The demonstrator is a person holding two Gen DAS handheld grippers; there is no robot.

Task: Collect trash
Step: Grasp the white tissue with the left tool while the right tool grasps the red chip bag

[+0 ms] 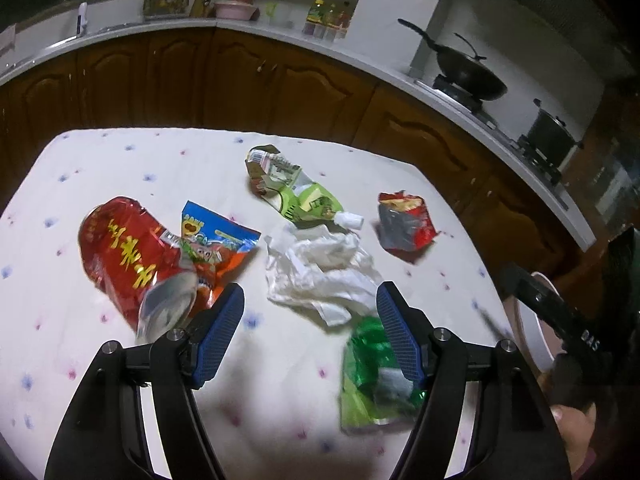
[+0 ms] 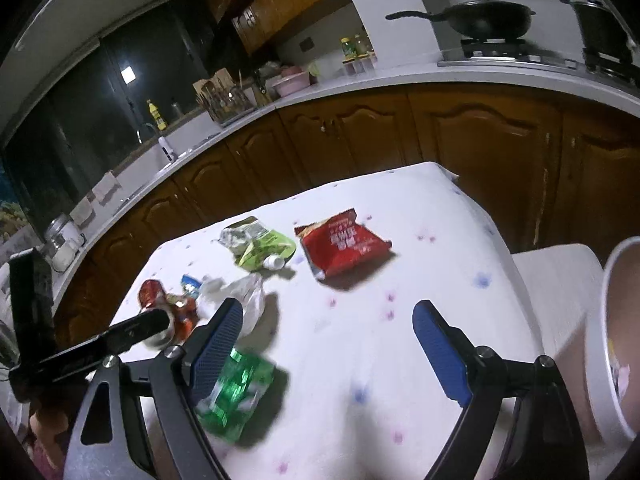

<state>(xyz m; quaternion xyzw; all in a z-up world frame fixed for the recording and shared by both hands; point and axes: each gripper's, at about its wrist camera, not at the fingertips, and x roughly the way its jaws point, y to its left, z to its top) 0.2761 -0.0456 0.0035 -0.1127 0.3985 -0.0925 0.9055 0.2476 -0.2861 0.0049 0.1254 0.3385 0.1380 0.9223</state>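
A table [image 1: 120,152] draped in a white cloth with small blue and pink flowers carries the scattered trash, and the crumpled white tissue [image 1: 320,268] near its middle serves as the landmark. Left of the tissue lies a large red bag with gold lettering [image 1: 124,252], and a blue and orange snack wrapper [image 1: 216,244] lies between the two, partly tucked under the red bag. Just beyond the tissue, touching its far edge, sits a green spouted pouch [image 1: 296,192] with its white cap pointing toward the tissue. To the right of the tissue, apart from it, is a small red and silver packet [image 1: 404,224]. Nearer the camera than the tissue, and just beside its near edge, lies a shiny green wrapper [image 1: 372,376], blurred in both views. The left gripper [image 1: 310,330] hovers above the cloth just short of the tissue, its blue-padded jaws spread apart with nothing between them; its right finger overlaps the green wrapper in the view, though contact cannot be told. The right gripper [image 2: 328,344] is likewise spread wide and empty, over bare cloth to the right of the tissue, with the green wrapper by its left finger. A white bin [image 2: 612,340] stands off the table's right edge, well away from the tissue. Behind the table runs a kitchen counter [image 1: 248,28] bearing a black wok [image 1: 468,72].
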